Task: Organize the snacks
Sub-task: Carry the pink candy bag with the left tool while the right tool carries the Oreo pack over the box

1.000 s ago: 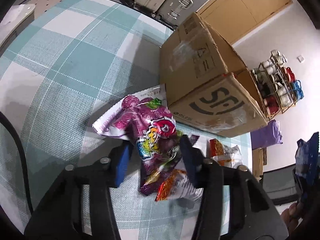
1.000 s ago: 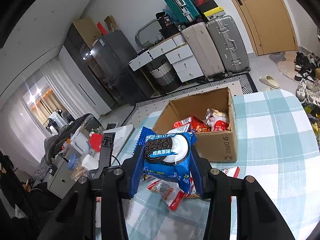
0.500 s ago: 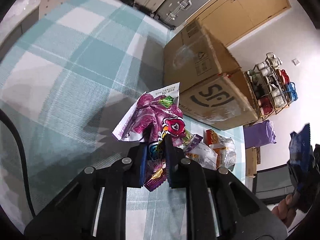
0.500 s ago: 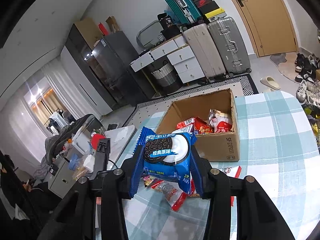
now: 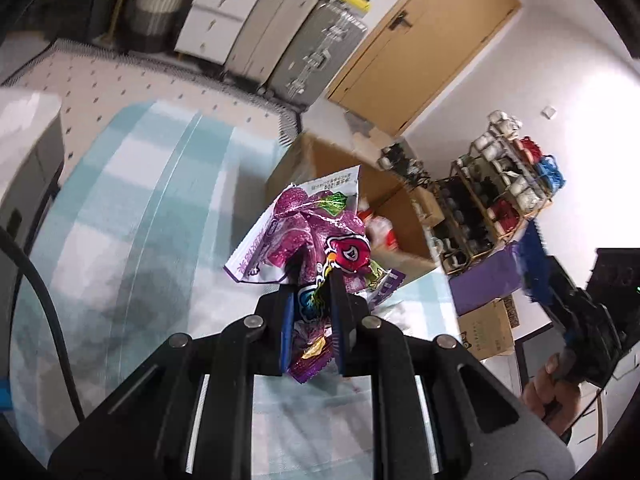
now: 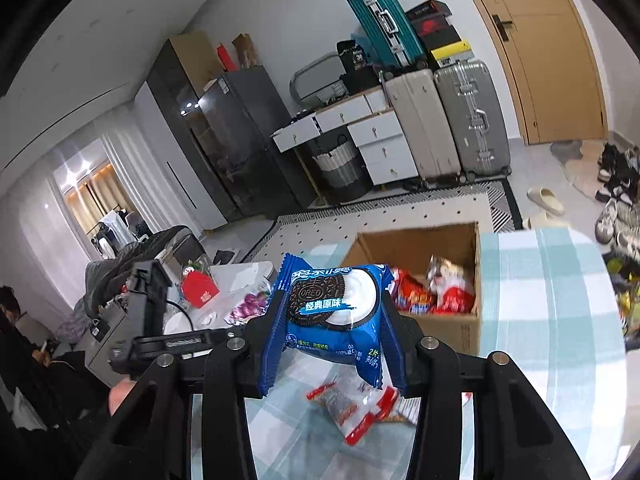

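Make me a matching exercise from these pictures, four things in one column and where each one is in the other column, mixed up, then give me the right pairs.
Things
1. shiny purple crinkled snack packet
2. blue Oreo cookie packet
3. red and white snack bags
4. clear red-ended snack wrapper

Places
A. inside the open brown cardboard box
B. clamped in the right tongs
C. lying on the teal checked tablecloth
D. clamped in the left tongs

Pairs: 1-D, 2-B, 3-A, 4-C
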The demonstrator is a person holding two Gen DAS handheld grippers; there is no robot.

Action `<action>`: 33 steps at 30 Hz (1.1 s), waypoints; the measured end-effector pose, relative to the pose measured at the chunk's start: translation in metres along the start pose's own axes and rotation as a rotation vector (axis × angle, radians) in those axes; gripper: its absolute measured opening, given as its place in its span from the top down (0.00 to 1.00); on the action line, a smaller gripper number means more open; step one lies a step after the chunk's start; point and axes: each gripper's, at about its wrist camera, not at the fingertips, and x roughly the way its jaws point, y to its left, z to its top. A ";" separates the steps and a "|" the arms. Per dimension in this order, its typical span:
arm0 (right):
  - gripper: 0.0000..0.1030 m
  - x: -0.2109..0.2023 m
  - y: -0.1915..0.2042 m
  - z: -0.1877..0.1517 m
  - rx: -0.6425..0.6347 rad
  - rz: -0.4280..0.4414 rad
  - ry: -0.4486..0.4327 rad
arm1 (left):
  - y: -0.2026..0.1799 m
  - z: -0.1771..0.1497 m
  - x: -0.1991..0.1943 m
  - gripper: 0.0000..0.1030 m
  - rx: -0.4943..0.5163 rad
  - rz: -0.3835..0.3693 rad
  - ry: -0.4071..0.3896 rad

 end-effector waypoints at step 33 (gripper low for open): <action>0.57 0.108 -0.038 0.095 -0.062 -0.176 0.110 | -0.140 0.105 0.122 0.88 0.254 0.109 0.102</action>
